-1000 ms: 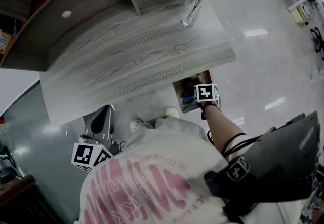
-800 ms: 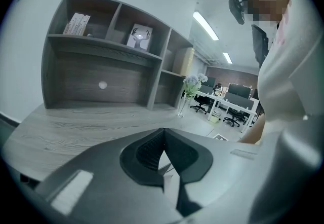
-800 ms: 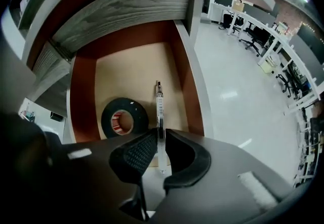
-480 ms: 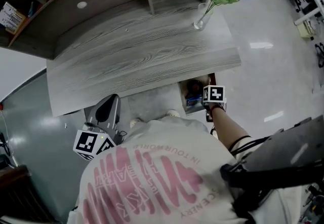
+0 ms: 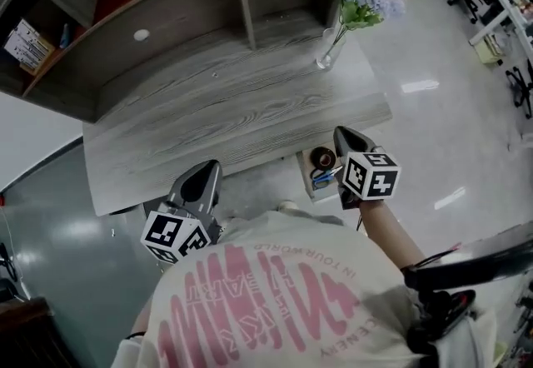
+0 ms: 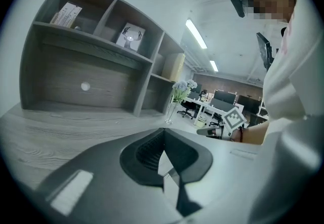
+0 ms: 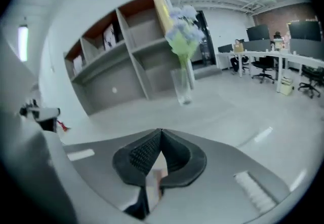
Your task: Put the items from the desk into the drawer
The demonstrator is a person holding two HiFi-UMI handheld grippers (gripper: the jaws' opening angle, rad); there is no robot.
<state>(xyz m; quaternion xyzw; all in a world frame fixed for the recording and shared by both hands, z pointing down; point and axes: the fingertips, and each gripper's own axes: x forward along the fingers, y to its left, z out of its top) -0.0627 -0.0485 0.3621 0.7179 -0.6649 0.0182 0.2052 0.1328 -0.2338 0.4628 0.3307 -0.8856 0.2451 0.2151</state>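
Obs.: the desk (image 5: 225, 108) top is bare except for a glass vase (image 5: 331, 46) of pale flowers (image 5: 366, 0) at its right rear. The drawer (image 5: 305, 171) stands open under the desk's right front edge. In it lie a dark round roll (image 5: 322, 159) and something blue (image 5: 323, 176); I cannot tell either more closely.

Grippers: the right gripper (image 5: 343, 137) hangs just above the open drawer, at the desk's right front edge. Its jaws have just been closing; they now meet with nothing between them. The left gripper (image 5: 210, 173) hovers at the desk's front edge, left of the drawer, jaws likewise pressed together and empty.

Risks (judgement):
- The right gripper is close under the desk's lip, so a quick lift could knock the edge.
- If the vase counts as an item, it is tall, narrow and top-heavy; a low or off-centre pinch would tip it.
- The drawer is still open, and a leg could bump it or someone could forget to shut it.
- Both sets of jaws must open before any grasp, or they will only push the thing along.

Writing:
- The shirt (image 5: 266, 300) carries pink lettering, upside down to the head view; one line seems to read "IN TOUR WORLD", the rest is illegible.
- The printed card (image 5: 25, 43) in the left shelf cubby above the desk is too small to read.
- The gripper cubes bear only black-and-white square markers.
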